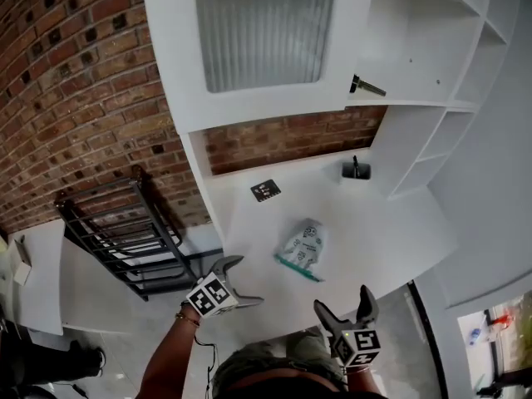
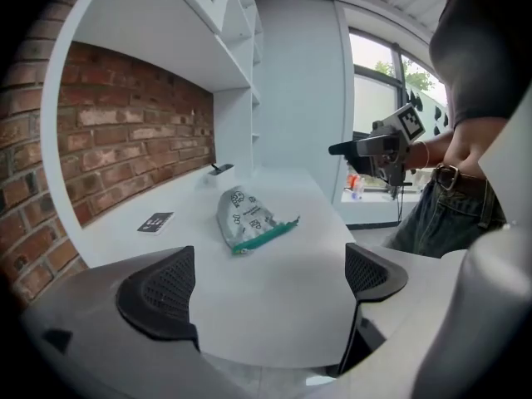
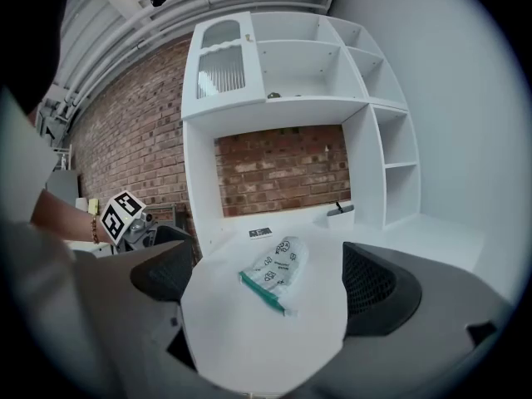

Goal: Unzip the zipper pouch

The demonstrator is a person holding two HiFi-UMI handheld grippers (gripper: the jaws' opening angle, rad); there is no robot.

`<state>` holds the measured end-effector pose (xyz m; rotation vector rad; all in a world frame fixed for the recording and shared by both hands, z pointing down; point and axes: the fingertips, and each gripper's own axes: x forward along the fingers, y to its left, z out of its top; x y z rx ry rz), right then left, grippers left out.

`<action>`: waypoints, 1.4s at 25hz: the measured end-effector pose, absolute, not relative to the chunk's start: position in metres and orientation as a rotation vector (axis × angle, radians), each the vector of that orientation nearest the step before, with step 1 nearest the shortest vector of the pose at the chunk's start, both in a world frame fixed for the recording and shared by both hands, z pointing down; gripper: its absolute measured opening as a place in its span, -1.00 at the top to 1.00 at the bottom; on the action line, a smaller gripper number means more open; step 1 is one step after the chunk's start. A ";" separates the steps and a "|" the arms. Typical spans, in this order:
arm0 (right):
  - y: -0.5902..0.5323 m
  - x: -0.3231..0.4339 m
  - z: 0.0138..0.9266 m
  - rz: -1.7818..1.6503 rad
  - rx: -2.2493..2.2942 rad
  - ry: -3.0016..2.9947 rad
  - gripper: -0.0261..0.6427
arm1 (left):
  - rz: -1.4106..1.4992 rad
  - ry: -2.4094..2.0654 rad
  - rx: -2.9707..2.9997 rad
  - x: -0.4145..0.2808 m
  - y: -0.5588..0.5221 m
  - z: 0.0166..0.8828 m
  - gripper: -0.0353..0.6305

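Green zipper point(image 1: 298, 268) on pouch point(image 1: 305, 241), counter point(image 1: 382, 239) middle, untouched. Left gripper point(image 1: 243, 281), right gripper point(image 1: 344, 301) both wide open, empty. Pin pouch, pinch zipper end squarely.

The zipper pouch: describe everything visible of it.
The zipper pouch is a soft bag of pale, translucent, plastic-like material with dark printed motifs and a green zipper strip along its near edge. It lies flat and slightly crumpled on the white desk, zipper end towards the person. Nothing touches it but the desk. The left claw and the right claw are open and short of it.
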<state>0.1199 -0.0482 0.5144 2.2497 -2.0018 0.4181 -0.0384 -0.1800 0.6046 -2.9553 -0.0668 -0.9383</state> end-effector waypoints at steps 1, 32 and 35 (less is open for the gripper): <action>-0.049 0.126 0.517 0.427 2.239 -2.002 -0.75 | -0.950 -0.087 -2.949 -0.029 -0.182 0.608 -0.81; -0.089 0.210 0.540 0.517 2.138 -1.996 -0.75 | -1.431 -0.789 -2.038 0.066 -0.245 0.712 0.25; -0.089 0.211 0.541 0.524 2.142 -1.995 -0.75 | -1.434 -0.828 -1.992 0.067 -0.244 0.715 0.28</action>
